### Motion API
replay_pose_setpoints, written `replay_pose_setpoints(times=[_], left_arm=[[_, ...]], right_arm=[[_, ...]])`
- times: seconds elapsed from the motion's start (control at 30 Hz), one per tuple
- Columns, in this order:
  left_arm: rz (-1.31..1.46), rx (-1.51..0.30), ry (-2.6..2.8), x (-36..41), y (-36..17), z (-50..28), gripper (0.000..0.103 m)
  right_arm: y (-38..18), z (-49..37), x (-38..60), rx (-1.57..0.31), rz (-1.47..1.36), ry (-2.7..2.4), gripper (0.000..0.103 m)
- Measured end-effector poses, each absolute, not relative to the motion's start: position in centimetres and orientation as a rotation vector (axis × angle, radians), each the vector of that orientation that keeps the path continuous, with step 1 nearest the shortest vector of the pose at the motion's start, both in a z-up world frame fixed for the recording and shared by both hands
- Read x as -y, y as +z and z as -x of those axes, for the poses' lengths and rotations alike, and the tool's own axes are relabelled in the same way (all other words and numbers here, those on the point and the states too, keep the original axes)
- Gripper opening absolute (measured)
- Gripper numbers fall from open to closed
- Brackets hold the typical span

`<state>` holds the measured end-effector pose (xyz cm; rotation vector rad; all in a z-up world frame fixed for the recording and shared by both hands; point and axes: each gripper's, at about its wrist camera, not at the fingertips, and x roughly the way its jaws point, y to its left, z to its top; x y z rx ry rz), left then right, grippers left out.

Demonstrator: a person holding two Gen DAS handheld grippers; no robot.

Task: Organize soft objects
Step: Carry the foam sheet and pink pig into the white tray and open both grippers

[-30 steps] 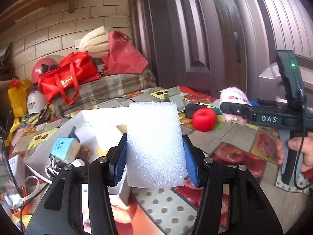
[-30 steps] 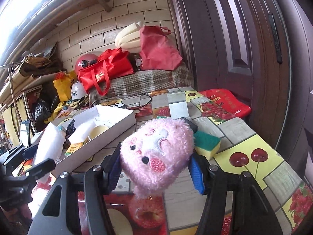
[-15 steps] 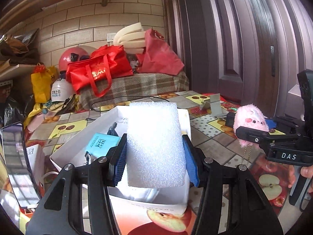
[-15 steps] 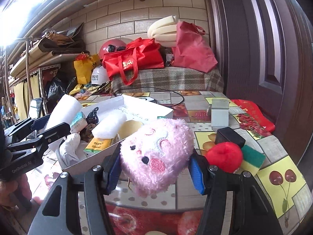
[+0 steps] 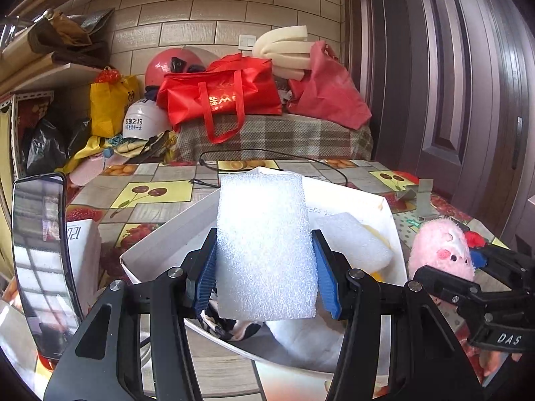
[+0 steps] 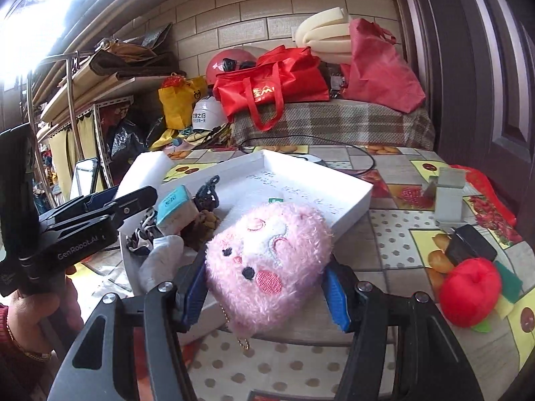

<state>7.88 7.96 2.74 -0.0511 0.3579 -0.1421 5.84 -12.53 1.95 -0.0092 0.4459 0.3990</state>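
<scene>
Left wrist view: our left hand-held gripper (image 5: 264, 260) clamps the white foam block (image 5: 264, 247) upright above the white box (image 5: 351, 200). Inside that box lie another foam piece (image 5: 351, 240), a grey sock (image 6: 160, 257), a teal carton (image 6: 175, 205) and a dark chain (image 6: 207, 195). Our right hand-held gripper (image 6: 267, 287) squeezes the pink plush toy (image 6: 267, 260) just beside the box's right wall, over the table (image 6: 391, 244). Right of the box sit a red plush apple (image 6: 469, 290), a green-yellow sponge (image 6: 508, 287) and a black block (image 6: 471, 245); a phone (image 5: 40, 260) stands left of it. Compared with half a second ago, both grippers have swung closer over the box, and the plush now overlaps its near edge.
</scene>
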Motion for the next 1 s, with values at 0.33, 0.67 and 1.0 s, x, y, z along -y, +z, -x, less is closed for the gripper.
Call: replay_pose_setpoints(times=[0.33, 0.67, 1.0], left_arm=[[0.132, -0.367, -0.129, -9.8, 2.6, -8.5, 0.052], [0.166, -0.445, -0.112, -10.4, 2.2, -10.2, 0.052], [0.127, -0.568, -0.132, -8.0, 1.4, -15.3, 0.052]], right_arm=[[0.9, -9.0, 6.8, -0.559, 0.126, 0.519, 0.061], [0.9, -15.1, 8.9, -0.591, 0.032, 0.352, 0.061], [1.1, -15.0, 8.5, -0.588, 0.041, 0.378, 0.061]])
